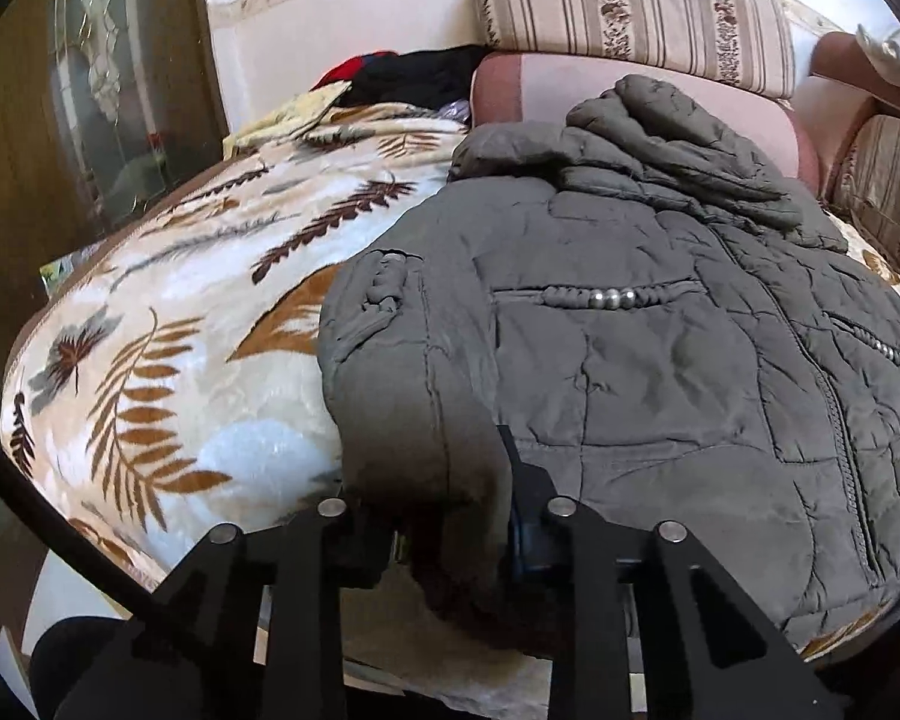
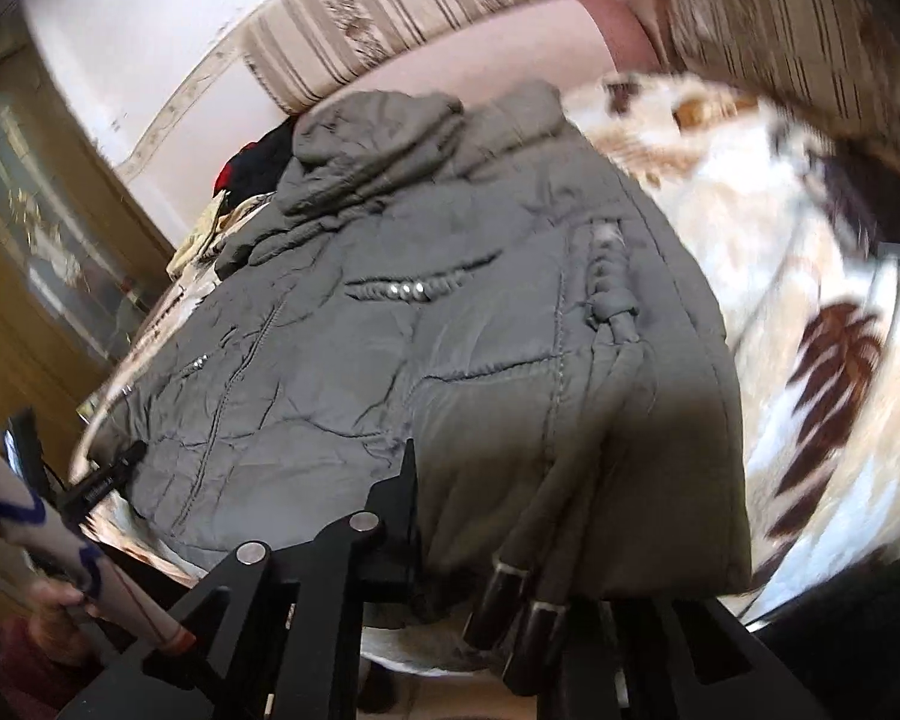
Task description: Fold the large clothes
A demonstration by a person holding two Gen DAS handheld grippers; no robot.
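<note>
Right, both tongs pinch the grey puffer jacket's hem: left gripper and right gripper clamped narrow. It lies across the leaf-print blanket, soft, bulky, slippery.

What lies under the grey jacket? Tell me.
The grey jacket lies on a leaf-patterned blanket, which shows around its edges. Whatever the jacket covers directly beneath stays hidden.

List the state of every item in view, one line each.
Grey padded jacket: spread flat on the blanket, sleeves folded in, hood bunched at the far end.
Left hand-held gripper: shut on the jacket's near hem.
Right hand-held gripper: shut on the near hem.
Leaf-print blanket: spread under the jacket.
</note>
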